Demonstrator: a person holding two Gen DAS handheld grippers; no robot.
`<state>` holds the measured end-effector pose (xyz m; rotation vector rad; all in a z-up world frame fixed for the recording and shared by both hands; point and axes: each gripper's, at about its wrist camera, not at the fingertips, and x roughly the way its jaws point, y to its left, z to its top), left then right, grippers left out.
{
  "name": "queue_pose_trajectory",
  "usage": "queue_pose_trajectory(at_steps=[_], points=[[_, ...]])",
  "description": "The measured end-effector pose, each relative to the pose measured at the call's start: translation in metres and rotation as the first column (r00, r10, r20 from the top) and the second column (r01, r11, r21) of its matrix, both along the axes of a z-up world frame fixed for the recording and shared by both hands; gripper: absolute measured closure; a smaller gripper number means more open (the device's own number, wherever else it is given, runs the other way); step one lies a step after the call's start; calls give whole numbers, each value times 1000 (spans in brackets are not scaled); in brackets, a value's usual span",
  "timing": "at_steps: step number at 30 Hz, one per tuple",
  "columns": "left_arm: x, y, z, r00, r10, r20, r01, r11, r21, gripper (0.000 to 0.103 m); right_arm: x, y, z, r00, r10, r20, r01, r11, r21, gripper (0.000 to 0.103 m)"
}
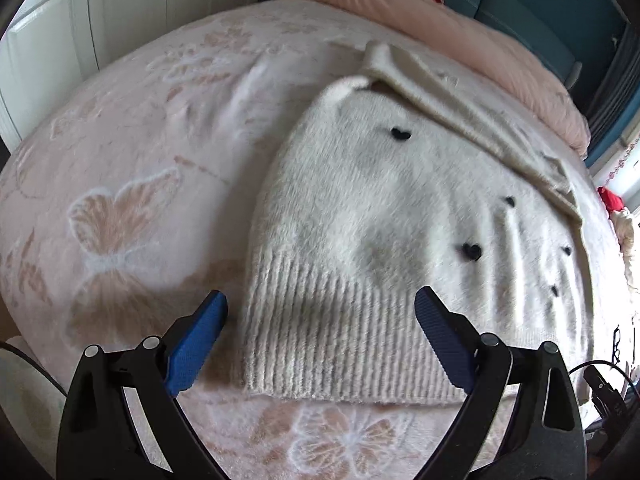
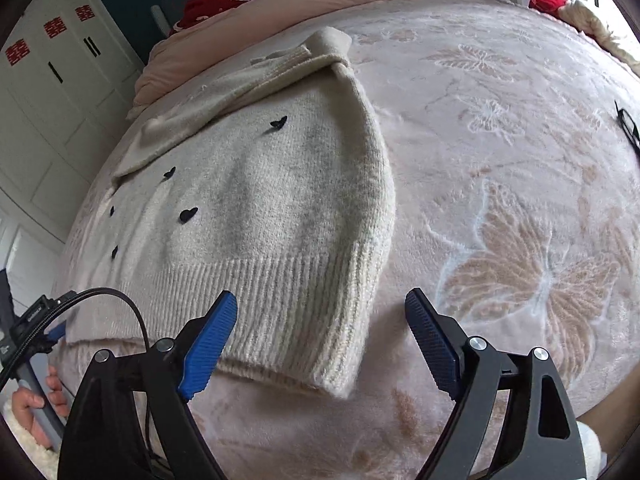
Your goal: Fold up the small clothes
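A cream fuzzy knit sweater (image 1: 380,216) with small black hearts lies flat on the bed, its ribbed hem nearest me and a sleeve folded across its top. It also shows in the right wrist view (image 2: 260,208). My left gripper (image 1: 320,308) is open, its blue fingers straddling the hem's left corner just above the cloth. My right gripper (image 2: 320,312) is open, hovering over the hem's right corner. Neither holds anything.
The bed is covered by a pink blanket (image 1: 120,184) with butterfly patterns. A pink quilt (image 1: 500,40) lies at the head. White wardrobe doors (image 2: 52,92) stand to one side. Black glasses (image 2: 628,124) lie on the blanket at right. A hand (image 2: 36,404) holds the other gripper's handle.
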<state>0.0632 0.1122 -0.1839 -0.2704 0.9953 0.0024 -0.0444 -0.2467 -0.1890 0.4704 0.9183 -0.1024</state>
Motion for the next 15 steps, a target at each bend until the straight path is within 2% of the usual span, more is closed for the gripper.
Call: queue_pose_trajectory(at_steps=[9, 11, 13, 15], points=[[-4, 11, 0, 1000, 31, 1, -31, 999, -24, 11, -4, 7, 0, 1000, 5, 5, -5, 1000, -4, 21], [-2, 15, -4, 999, 43, -11, -43, 997, -56, 11, -3, 8, -2, 1000, 5, 3, -5, 1000, -3, 28], [-1, 16, -3, 998, 55, -14, -56, 996, -68, 11, -3, 9, -1, 1000, 15, 6, -15, 1000, 15, 46], [-2, 20, 1, 997, 83, -6, -83, 993, -78, 11, -3, 9, -1, 1000, 25, 3, -25, 999, 37, 57]])
